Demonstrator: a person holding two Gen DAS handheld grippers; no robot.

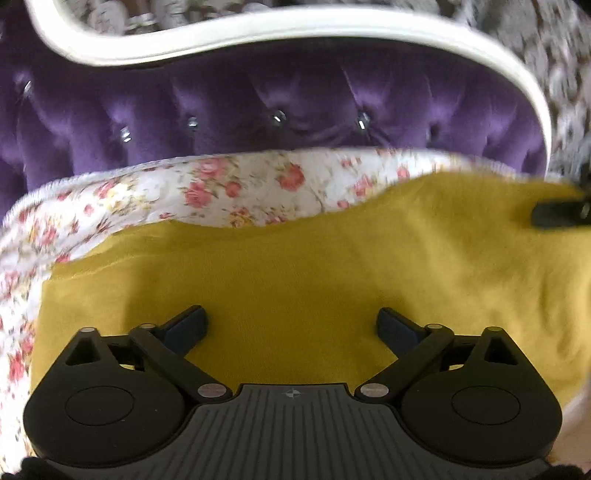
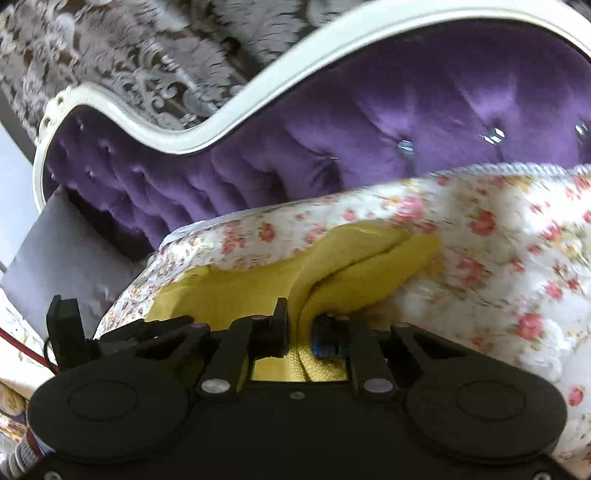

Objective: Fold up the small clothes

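A mustard-yellow garment (image 1: 314,258) lies spread on a floral quilt (image 1: 221,184). My left gripper (image 1: 291,325) is open and hovers just above the garment's near part, holding nothing. My right gripper (image 2: 300,328) is shut on a bunched fold of the yellow garment (image 2: 354,266), which rises between its fingers and trails forward over the quilt (image 2: 498,258). The tip of the right gripper (image 1: 561,214) shows at the right edge of the left wrist view, at the garment's far right corner.
A purple tufted velvet headboard (image 1: 258,110) with a white curved frame (image 1: 229,33) stands behind the quilt. Patterned grey wallpaper (image 2: 147,55) lies beyond. A grey surface (image 2: 55,258) sits left of the bed in the right wrist view.
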